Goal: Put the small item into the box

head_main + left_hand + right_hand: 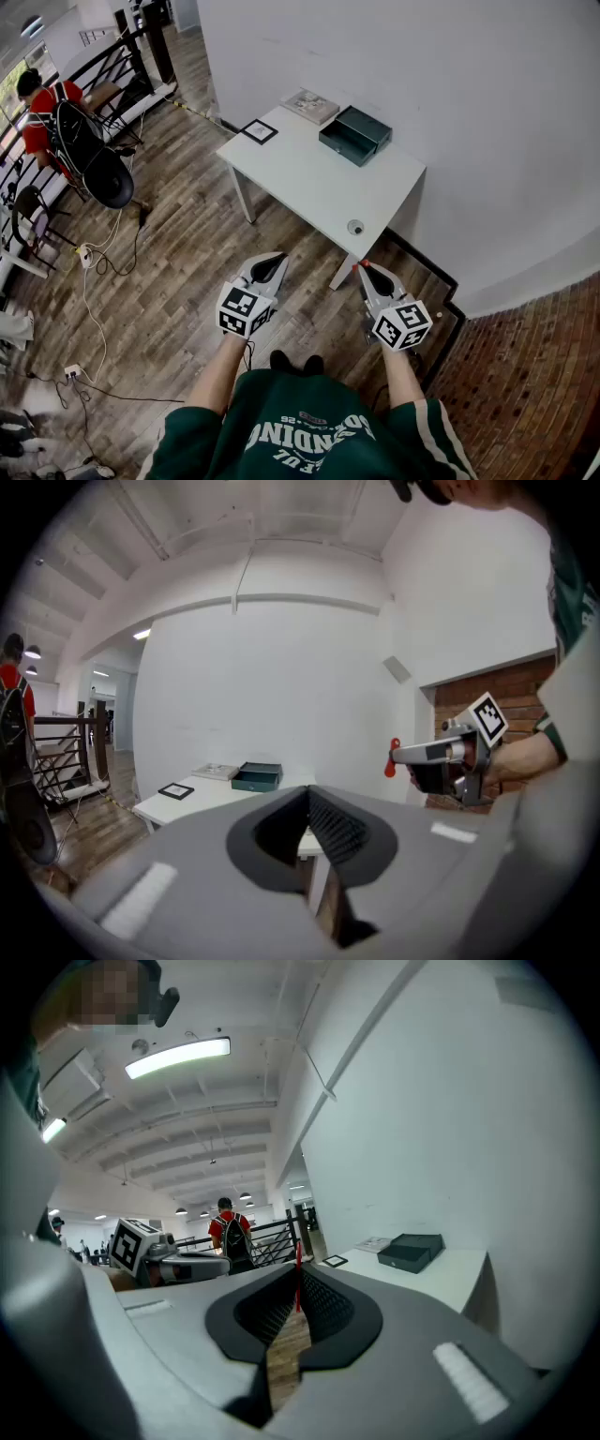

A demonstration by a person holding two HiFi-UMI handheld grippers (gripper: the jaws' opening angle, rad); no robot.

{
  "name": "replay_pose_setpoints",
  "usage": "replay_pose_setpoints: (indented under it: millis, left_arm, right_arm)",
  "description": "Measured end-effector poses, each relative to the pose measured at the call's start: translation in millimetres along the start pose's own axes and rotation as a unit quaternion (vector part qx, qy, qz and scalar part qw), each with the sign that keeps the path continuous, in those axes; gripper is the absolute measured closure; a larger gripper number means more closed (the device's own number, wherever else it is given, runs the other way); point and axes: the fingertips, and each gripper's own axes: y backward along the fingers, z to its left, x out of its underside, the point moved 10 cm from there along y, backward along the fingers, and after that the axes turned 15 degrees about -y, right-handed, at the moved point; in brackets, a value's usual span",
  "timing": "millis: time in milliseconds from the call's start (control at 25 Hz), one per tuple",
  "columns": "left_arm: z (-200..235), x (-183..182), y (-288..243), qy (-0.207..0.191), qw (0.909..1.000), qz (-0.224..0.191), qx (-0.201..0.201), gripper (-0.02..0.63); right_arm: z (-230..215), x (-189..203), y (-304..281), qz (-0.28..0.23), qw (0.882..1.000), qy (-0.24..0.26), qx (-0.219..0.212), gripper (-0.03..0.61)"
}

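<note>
White table (300, 173) is bearing the small item (355, 227) near its front edge, apart from the green box (354, 134); left gripper (275, 260) and right gripper (365, 269) are hovering short of it, jaws pressed together, empty; the whole task seems to be waiting.

A dark green rectangular box (354, 135) lies flat on the white table (309, 178), close to its edge along the wall. The small item (355, 227), round and grey with a dark centre, lies well apart from it, by the table corner nearest the person.
</note>
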Motion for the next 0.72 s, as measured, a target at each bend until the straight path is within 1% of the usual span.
replay_pose_setpoints:
  millis: [160,400,720]
  left_arm:
    - [6,3,1,0.000,1.0000,0.000,0.004,0.561]
    - [16,11,3,0.004,0.9999,0.000,0.009,0.561]
    - [44,22,14,0.005,0.9999,-0.007,0.012,0.561]
  right_arm:
    - [3,2,-8,-0.010,1.000,-0.008,-0.009,0.563]
    - [8,7,-20,-0.003,1.000,-0.020,0.000,0.563]
    - [21,14,-46,0.000,1.000,-0.029,0.010,0.563]
